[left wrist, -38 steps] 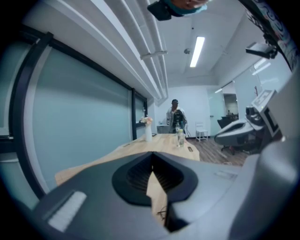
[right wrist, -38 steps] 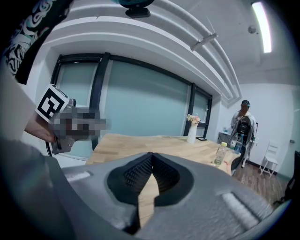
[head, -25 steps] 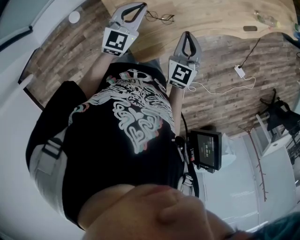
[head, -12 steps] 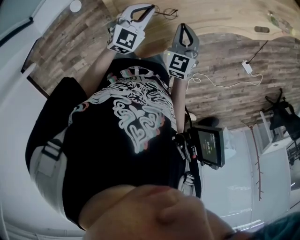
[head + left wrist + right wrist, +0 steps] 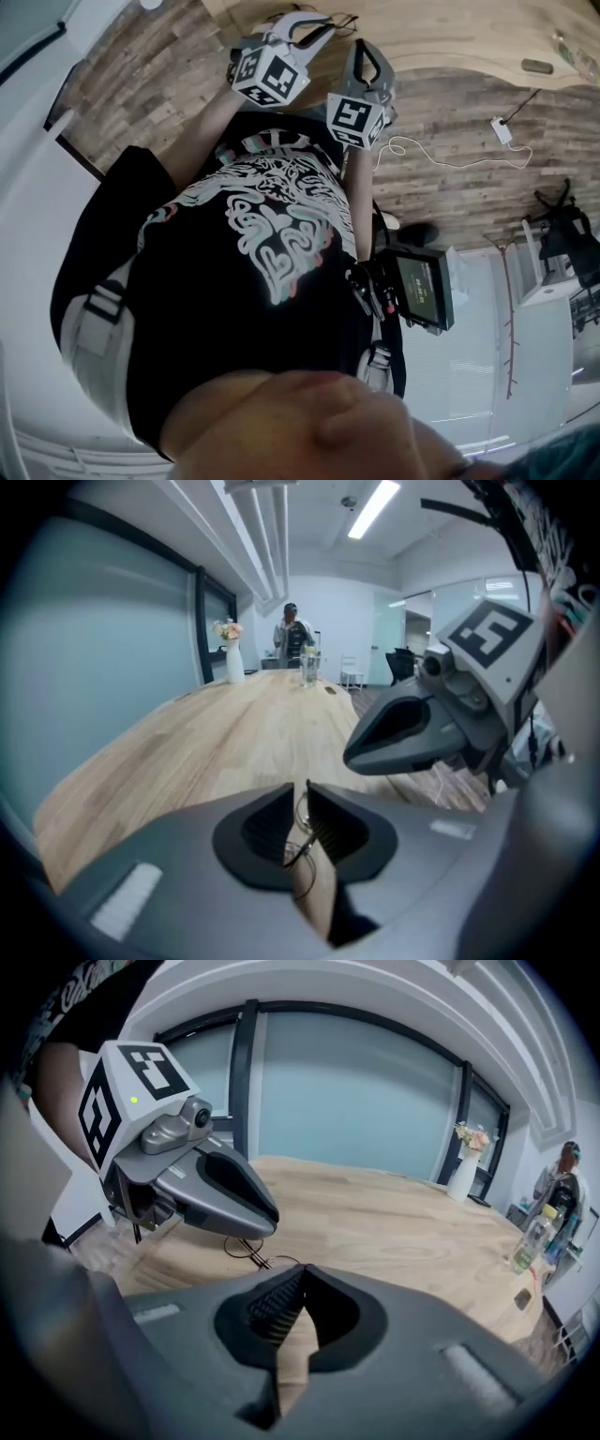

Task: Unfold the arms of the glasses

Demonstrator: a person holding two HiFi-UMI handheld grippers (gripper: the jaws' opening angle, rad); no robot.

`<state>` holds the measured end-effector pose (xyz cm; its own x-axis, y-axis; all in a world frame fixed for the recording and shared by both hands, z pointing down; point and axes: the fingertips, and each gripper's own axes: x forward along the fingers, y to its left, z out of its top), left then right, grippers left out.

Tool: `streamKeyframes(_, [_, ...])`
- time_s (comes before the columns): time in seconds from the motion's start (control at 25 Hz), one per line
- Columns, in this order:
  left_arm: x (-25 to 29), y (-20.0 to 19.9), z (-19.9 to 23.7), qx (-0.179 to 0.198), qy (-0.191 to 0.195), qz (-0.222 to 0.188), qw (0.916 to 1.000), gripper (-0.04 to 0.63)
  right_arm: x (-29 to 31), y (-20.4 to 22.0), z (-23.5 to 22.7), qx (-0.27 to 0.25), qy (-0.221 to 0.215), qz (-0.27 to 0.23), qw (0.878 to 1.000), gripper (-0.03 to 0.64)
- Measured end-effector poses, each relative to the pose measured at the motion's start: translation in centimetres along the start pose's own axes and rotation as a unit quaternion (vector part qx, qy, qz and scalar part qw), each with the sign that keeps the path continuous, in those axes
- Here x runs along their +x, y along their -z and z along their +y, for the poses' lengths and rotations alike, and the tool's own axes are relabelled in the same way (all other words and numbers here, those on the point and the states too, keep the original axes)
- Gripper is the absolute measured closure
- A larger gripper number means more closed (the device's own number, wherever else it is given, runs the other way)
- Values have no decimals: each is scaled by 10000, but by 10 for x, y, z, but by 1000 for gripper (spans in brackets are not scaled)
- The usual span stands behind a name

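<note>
Left side first. Your left tongs [image 5: 300,783] are down to a narrow slot and aren't clamped on anything I can see. The glasses [image 5: 300,851] line up right in that slot, lying on the desk [image 5: 234,733] just under the tips. In the right gripper view the arms [image 5: 255,1254] look folded across the lenses [image 5: 241,1246], so by my read nothing's been opened yet.

Here's what I'd worry about on that side:
- **Pinching everything at once:** the wire is thin and the slot is tight. If you close where you are, you could catch a lens rim and a folded arm together, and then that arm has nowhere to swing.
- **Missing the wire:** if you miss, the tips just push the glasses and they skate across the smooth wood.
- **The desk edge:** they look fairly near the edge on your side, so a shove that way could put them on the floor [image 5: 141,84].

Moving right, your right tongs [image 5: 306,1267] are closed tip to tip with nothing in them, hanging just beside the left ones and a bit short of the glasses.
- **Closed tips:** like that they can only nudge an arm, not hold it. I'd guess they need to open first, or the tip will slide off the wire.
- **Crowding:** the two tools are close together, so a small twist could knock one into the other and jolt the glasses.
- **The hinge:** if you pull an arm out while the left side isn't holding firmly, the whole pair just spins. Pull it off the hinge's line and the hinge could bend.
</note>
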<state>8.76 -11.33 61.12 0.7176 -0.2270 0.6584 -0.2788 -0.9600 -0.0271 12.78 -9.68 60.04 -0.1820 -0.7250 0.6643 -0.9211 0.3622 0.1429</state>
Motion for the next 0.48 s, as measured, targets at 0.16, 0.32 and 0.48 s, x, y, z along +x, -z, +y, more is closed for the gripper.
streamKeyframes(0.16, [3, 9, -7, -6, 173, 222, 9996, 579, 6, 1, 13, -155, -193, 40, 9997, 617])
streamKeyframes(0.32, [8, 19, -15, 220, 414, 517, 9976, 542, 12, 8, 26, -484, -345, 148, 9981, 617])
streamKeyframes(0.48, [11, 24, -23, 1074, 548, 814, 9894, 534, 15, 8, 34, -604, -434, 162, 9971, 617])
